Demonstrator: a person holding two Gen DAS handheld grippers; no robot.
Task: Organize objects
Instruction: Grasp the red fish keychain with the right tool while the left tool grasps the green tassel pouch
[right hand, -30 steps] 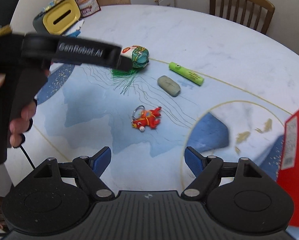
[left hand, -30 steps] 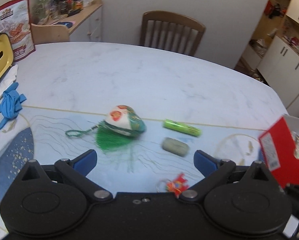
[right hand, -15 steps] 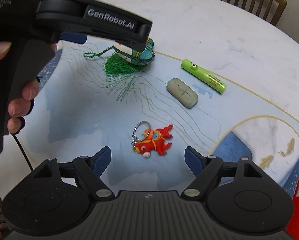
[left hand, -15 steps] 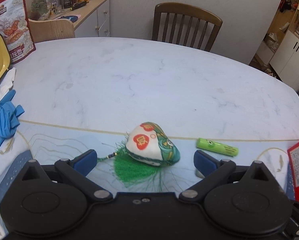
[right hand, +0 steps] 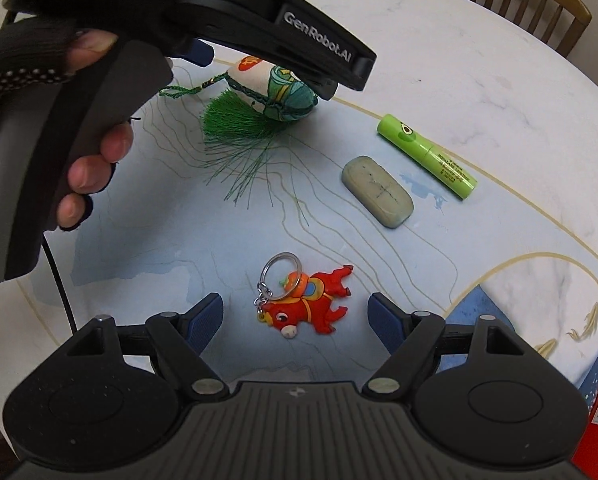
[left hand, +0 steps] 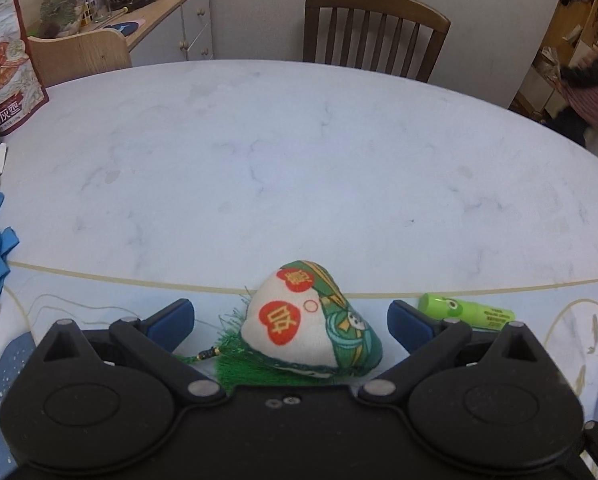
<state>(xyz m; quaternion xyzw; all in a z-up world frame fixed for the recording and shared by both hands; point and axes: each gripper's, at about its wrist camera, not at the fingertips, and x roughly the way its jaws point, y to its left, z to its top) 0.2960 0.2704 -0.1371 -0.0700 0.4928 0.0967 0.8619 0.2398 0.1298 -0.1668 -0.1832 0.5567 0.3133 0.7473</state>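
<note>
Left wrist view: left gripper (left hand: 290,322) fingers spread around pouch (left hand: 313,330); right gripper (right hand: 295,318) spread around keyring (right hand: 303,304), near pouch.

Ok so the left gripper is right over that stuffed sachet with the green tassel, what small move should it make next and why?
Probably close the left gripper on the sachet. Its fingers stand open on either side of the sachet, which lies on the table between them, centred. The green tassel trails off to the side, so the pads should meet the padded body.
</note>
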